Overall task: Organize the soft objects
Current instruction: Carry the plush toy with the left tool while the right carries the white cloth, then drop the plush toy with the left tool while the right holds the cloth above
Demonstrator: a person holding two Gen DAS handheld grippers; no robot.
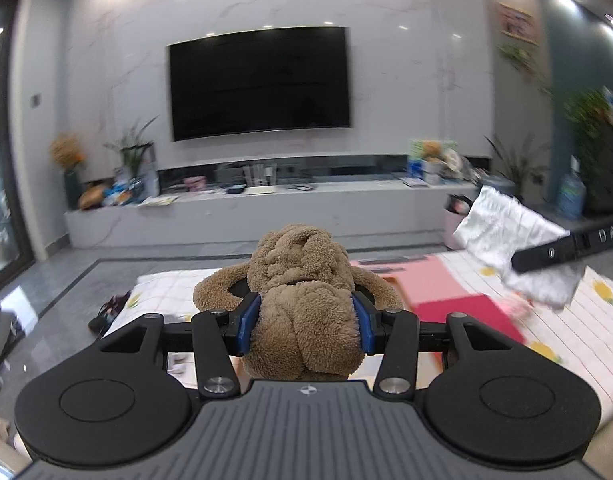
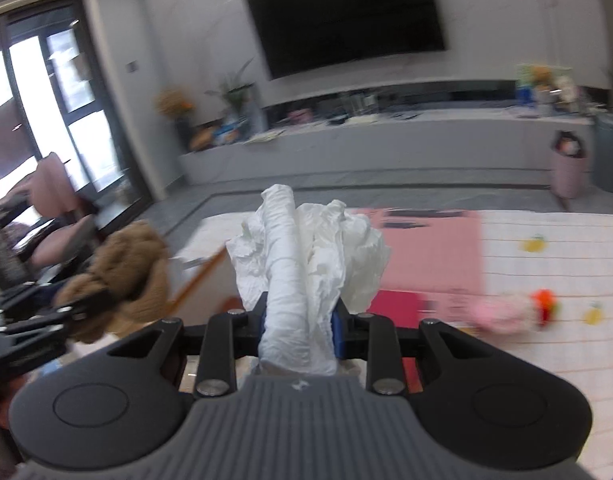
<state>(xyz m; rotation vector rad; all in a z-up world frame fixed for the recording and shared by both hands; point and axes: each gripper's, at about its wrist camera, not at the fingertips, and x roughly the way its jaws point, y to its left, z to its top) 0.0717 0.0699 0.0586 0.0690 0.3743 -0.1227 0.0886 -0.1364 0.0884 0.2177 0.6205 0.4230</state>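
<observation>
Left wrist view: my left gripper [image 1: 306, 320] pinches a brown plush toy [image 1: 302, 300] at the centre of the frame, the blue pads [image 1: 248, 322] pressed into its fuzzy body on both sides, its limbs spilling over the fingers. Past it, lower right of centre, a pink box [image 1: 446, 300] sits on a white checked cloth [image 1: 566, 320] printed with yellow fruit. At the right edge my right gripper [image 1: 546, 256] reaches in, black fingers closed around a crumpled white cloth [image 1: 502, 232] held in the air above the checked cloth. Behind everything, a dark television [image 1: 260, 82] hangs on the pale wall above a long low cabinet [image 1: 242, 208].

In the right wrist view, my right gripper's pads [image 2: 336, 332] squeeze the white cloth at frame centre; it bunches upward in folds above the fingers. To the right, on the checked cloth, lies a small pink soft thing [image 2: 502, 312] with an orange-red piece at its end; blur keeps me from saying what it is, perhaps another toy. At the left edge my left gripper shows with the brown plush toy in it. A pink chair [image 2: 54, 216] stands at the far left, by the glass doors [image 2: 46, 100].
</observation>
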